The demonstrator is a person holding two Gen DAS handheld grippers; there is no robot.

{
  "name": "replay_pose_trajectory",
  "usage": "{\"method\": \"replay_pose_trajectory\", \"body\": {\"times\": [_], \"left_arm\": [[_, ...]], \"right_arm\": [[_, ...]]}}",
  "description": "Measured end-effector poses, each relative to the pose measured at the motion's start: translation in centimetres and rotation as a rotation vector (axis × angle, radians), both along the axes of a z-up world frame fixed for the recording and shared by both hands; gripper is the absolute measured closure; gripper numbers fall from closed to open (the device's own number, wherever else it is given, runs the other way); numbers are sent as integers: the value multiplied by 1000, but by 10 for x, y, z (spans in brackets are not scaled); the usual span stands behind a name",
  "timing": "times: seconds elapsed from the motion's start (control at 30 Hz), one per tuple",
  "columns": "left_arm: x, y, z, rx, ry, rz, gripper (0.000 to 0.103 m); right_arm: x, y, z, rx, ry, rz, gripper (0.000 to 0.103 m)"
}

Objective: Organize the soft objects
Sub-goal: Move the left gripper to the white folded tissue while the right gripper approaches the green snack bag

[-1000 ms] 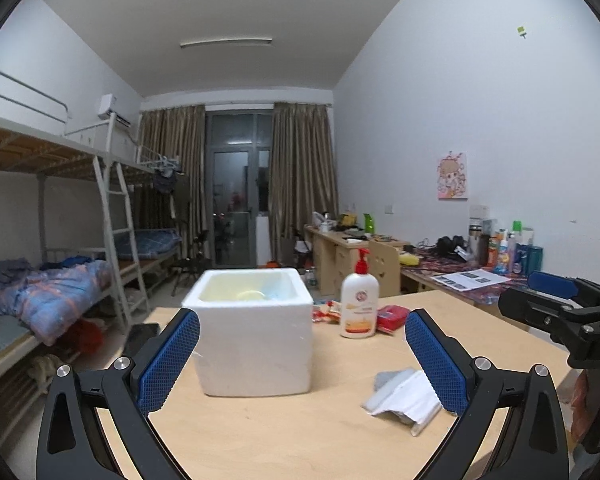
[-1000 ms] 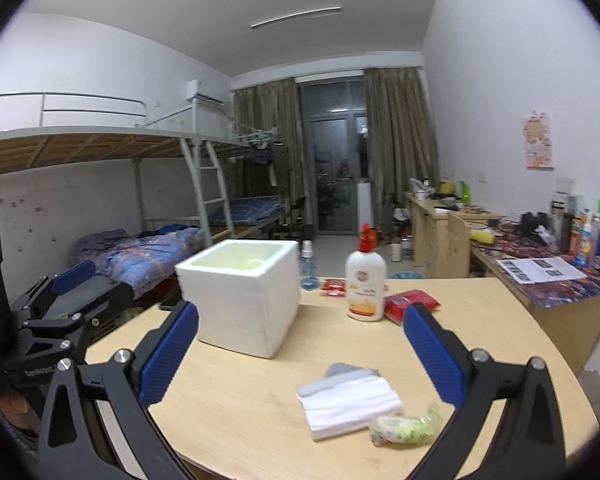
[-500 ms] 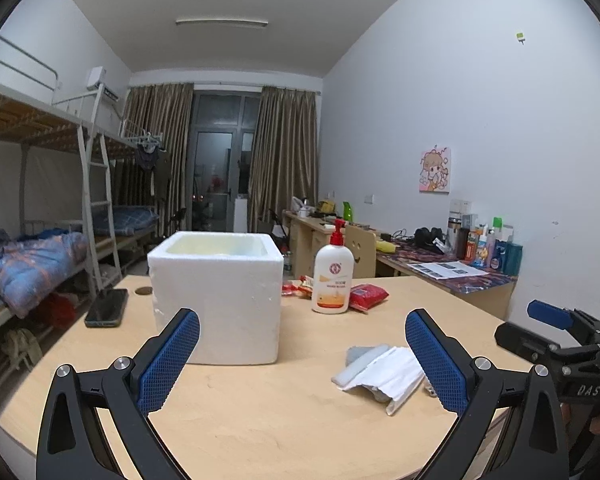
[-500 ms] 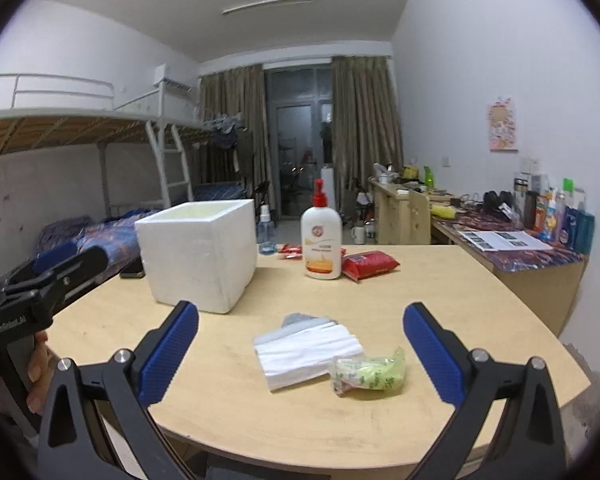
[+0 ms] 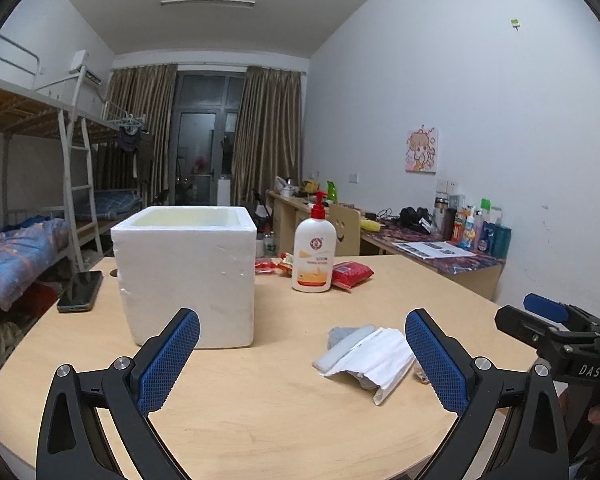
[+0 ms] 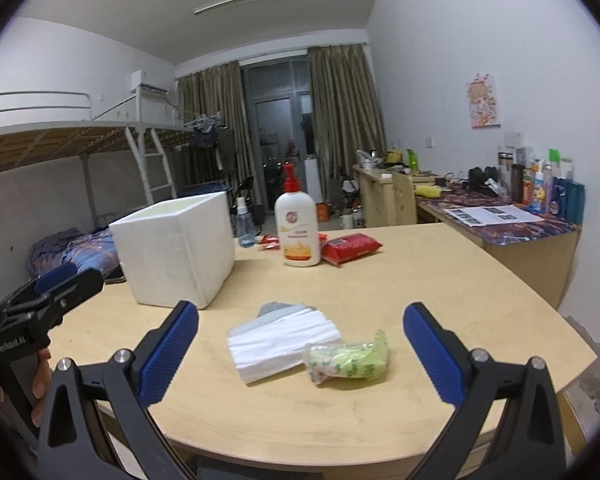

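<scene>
Room: dormitory with bunk beds and curtains is showing behind a light wooden tabletop
Left view, tabletop: a white foam box is standing open-topped, with a phone lying beside it and a lotion bottle and red packet sitting further back
Left view, soft things: a white folded cloth is lying over a grey cloth, well apart from the box
Left view, left tongs: they are gaping wide with nothing between the blue pads, hovering short of the box and cloths
Left view, right tongs: they are entering at the edge, seen side-on
Right view, soft things: the white cloth is touching a green plastic-wrapped bundle, both lying near the tabletop's front edge
Right view, right tongs: they are spread wide and empty, lined up with the cloth and bundle
Right view, box: it is standing behind and to one side of the pile
Step in hand: judging from this, the approach to a first pick is being made; nothing is being held yet
Next move: it is calling for lowering the right tongs over one soft item, squeezing gently, then carrying it, probably to the box, which is looking like the container
</scene>
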State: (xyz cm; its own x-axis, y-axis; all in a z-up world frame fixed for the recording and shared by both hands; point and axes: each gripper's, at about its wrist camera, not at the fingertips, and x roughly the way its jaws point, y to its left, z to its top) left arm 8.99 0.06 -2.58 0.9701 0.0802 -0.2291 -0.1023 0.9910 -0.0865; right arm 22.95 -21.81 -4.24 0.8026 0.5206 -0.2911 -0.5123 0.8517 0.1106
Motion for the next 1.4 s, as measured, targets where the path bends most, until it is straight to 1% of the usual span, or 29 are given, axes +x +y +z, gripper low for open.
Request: {"method": "replay_pose_trajectory", "body": {"times": [0.13,0.33,0.47,0.57,0.73,0.93,1.07,1.2,1.27,1.37,1.4], "left_arm": [[6,-2,-4,-5,11,-16,0],[26,0,-12,-45,44,-58,0],[40,-4,-17,-43,66,-96,0],[50,-11,-21,-33,84,-132,0],[65,-15,-28,-46,119,-184,0],[85,-20,-36,-30,171,-231,0],[98,-25,-40,-31,203,-276,0],[111,-33,-43,-13,224,-313,0],[116,-32,-44,-30,233,-338,0],[123,-29,-46,-65,245,-355,0],[125,-28,-47,-65,249,-355,0]], "right_arm": [[6,-5,-4,-12,21,-2,0],[16,-13,-9,-21,47,14,0],[26,-17,-13,-20,73,47,0],[34,-19,-18,-9,110,60,0],[47,-20,-27,2,167,96,0],[58,-23,-35,20,213,141,0],[64,-18,-40,-13,229,153,0],[68,-16,-43,-38,238,153,0],[71,-17,-44,-38,247,150,0],[75,-18,-47,-36,258,157,0],[76,-18,-48,-40,258,158,0]]}}
